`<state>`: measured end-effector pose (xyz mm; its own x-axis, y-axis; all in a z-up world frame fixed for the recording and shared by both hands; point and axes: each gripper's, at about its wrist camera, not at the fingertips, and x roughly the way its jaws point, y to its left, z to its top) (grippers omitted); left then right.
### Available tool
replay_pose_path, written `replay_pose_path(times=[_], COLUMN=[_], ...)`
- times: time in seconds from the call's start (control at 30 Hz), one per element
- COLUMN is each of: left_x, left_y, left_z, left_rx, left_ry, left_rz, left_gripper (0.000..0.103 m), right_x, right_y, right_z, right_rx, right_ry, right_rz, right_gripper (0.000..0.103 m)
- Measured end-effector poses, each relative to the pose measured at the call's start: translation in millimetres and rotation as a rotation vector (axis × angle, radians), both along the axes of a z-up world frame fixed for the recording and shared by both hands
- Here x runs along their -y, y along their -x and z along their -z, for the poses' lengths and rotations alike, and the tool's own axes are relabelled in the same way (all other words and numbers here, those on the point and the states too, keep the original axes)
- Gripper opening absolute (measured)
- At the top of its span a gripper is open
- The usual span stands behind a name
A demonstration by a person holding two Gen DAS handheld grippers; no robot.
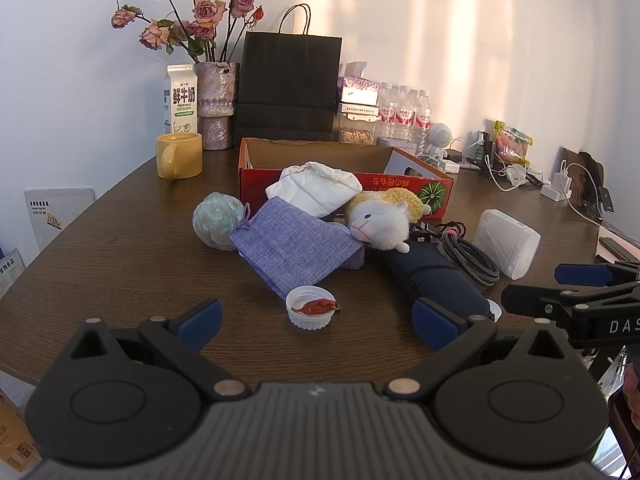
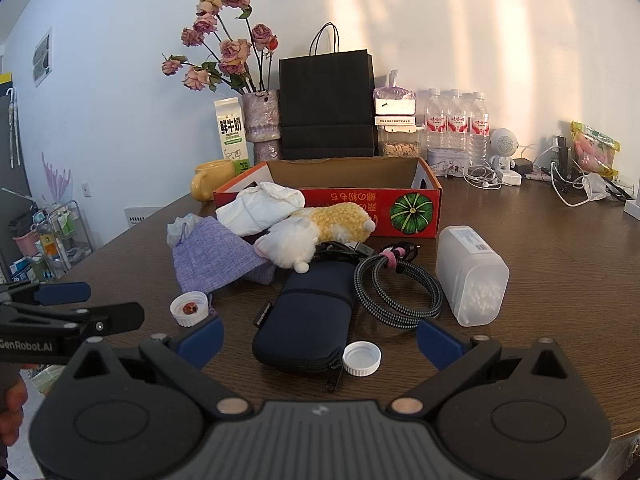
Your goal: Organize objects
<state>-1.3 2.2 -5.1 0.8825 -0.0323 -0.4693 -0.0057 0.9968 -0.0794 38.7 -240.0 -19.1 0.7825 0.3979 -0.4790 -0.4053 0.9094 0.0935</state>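
A red cardboard box (image 1: 404,190) (image 2: 400,204) stands open behind a pile: a white cloth (image 1: 316,188) (image 2: 262,206), a plush sheep (image 1: 380,220) (image 2: 304,236), a purple fabric pouch (image 1: 296,246) (image 2: 214,258), a navy zip case (image 1: 436,280) (image 2: 308,324), a braided cable (image 1: 470,256) (image 2: 396,288) and a translucent plastic box (image 1: 506,242) (image 2: 472,276). A white cap holding something red (image 1: 312,307) (image 2: 189,309) lies just ahead of my open, empty left gripper (image 1: 316,322). My right gripper (image 2: 320,344) is open and empty over the case's near end, beside an empty white cap (image 2: 362,358).
A yellow mug (image 1: 178,155), milk carton (image 1: 180,98), vase of dried roses (image 1: 214,108), black paper bag (image 1: 288,88), water bottles (image 1: 404,114) and chargers with cables (image 1: 516,168) line the back of the brown table (image 1: 120,264). The table's left edge falls off near shelving (image 2: 48,232).
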Motion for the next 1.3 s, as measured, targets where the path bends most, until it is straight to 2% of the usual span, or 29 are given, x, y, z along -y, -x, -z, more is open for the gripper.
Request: replay_pose_path(times=[1.3], left_x=[0.2], left_y=[-0.1], left_z=[0.1], left_rx=[0.0], left_ry=[0.001], left_rz=[-0.001], left_gripper=[0.103], right_x=[0.6], right_y=[0.4], right_z=[0.5], right_rx=[-0.002], right_ry=[0.002], right_rz=[0.001], right_gripper=[0.103])
